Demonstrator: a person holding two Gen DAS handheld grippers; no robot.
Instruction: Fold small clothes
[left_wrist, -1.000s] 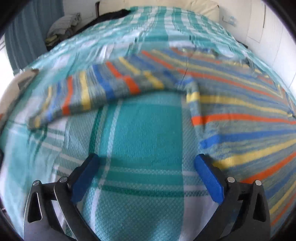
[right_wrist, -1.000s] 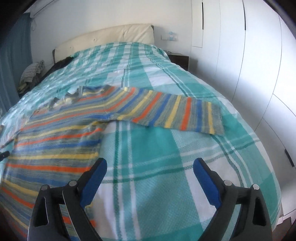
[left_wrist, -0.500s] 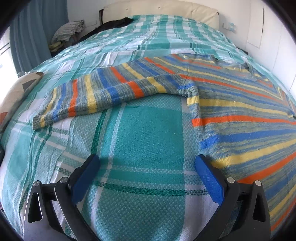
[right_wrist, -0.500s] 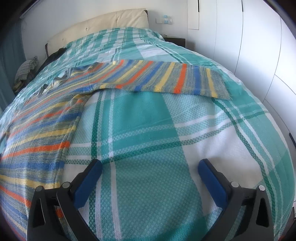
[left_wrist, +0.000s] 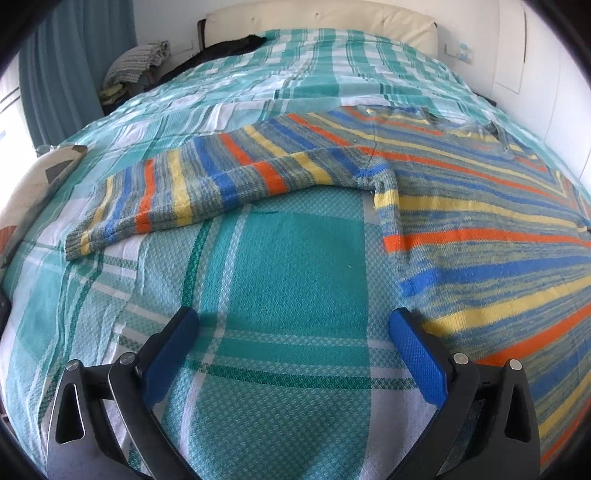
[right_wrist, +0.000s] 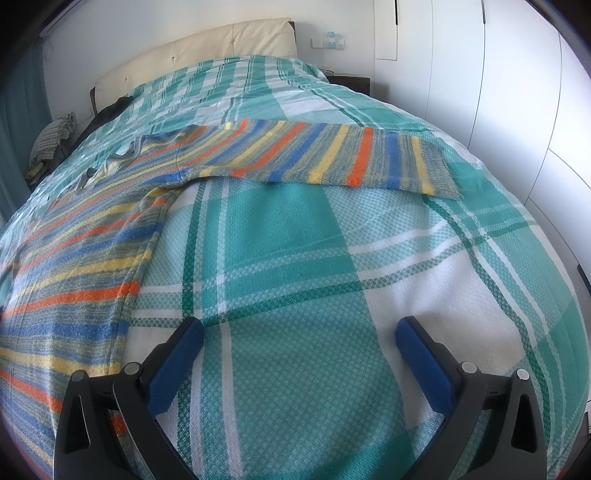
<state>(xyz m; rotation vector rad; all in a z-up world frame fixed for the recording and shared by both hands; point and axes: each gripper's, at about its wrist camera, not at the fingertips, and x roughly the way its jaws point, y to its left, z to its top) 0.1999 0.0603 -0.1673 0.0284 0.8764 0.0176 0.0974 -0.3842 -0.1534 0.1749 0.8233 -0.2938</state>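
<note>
1. Left wrist view, nearest: left gripper jaws apart, empty, over bedspread; right gripper likewise.
2. Striped sweater flat on bed, sleeves outspread.
3. Best pinched at left cuff and right cuff, avoiding bedspread.
4. Beyond: headboard, dark garment; nothing blocking.

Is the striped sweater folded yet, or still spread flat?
Spread flat. The striped sweater lies open on the bedspread, one sleeve stretched straight sideways, the other sleeve likewise; no fold shows.
</note>
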